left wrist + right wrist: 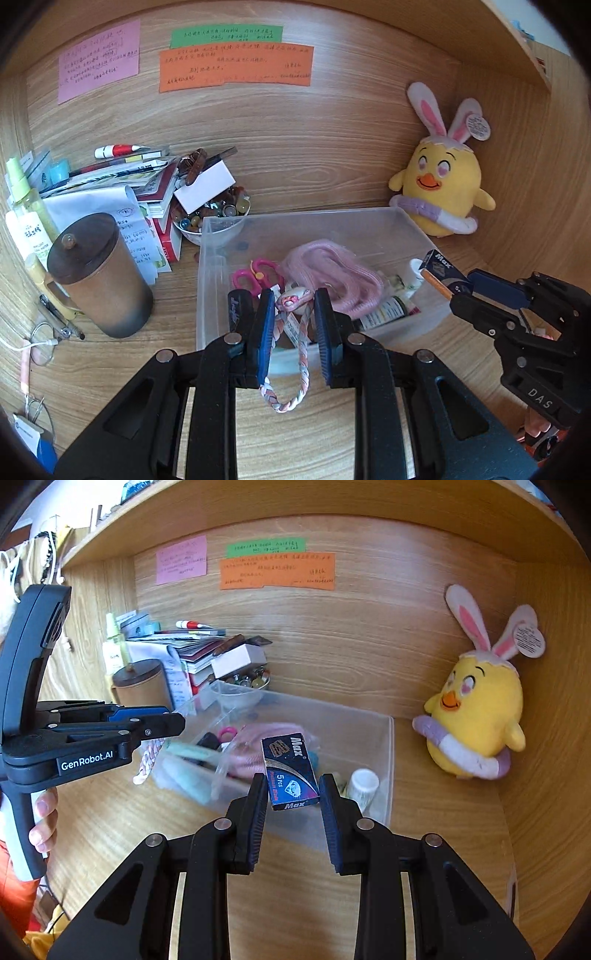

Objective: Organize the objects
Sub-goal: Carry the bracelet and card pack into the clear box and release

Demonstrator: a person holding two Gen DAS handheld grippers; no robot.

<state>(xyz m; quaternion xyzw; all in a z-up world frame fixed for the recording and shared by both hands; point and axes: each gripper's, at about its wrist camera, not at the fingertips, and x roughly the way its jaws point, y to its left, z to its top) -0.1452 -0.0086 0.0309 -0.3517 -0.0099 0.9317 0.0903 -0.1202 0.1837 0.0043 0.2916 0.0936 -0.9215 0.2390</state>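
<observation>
Left tongs (294, 321) sit nearest the lens of the left wrist view, angled downward over the near wall of the clear plastic bin (376, 218). Their blue pads clamp a braided pink-and-white cord (291, 373); its knotted end shows between the fingertips, and its loop hangs slack below the pads. In the right wrist view the same tool enters from the left edge, roughly level, with a hand (43, 821) wrapped around its grip.

Right tongs (293, 794) also point downward, above the bin's near right portion. They grip a small dark blue box (290, 771) printed "Max", held by its lower end with the upper end tilted toward the rear panel.

Inside the bin lie pink-handled scissors (255, 275), a pink fabric bundle (332, 273), a small bottle (386, 312) and a white-capped tube (364, 784).

On the bench, the bin occupies the centre. Toward the back-left corner stand a lidded brown cup (99, 273), a stack of papers and books (147, 188) and a bowl of beads (218, 216). A yellow chick plush (443, 188) leans in the back-right corner.
</observation>
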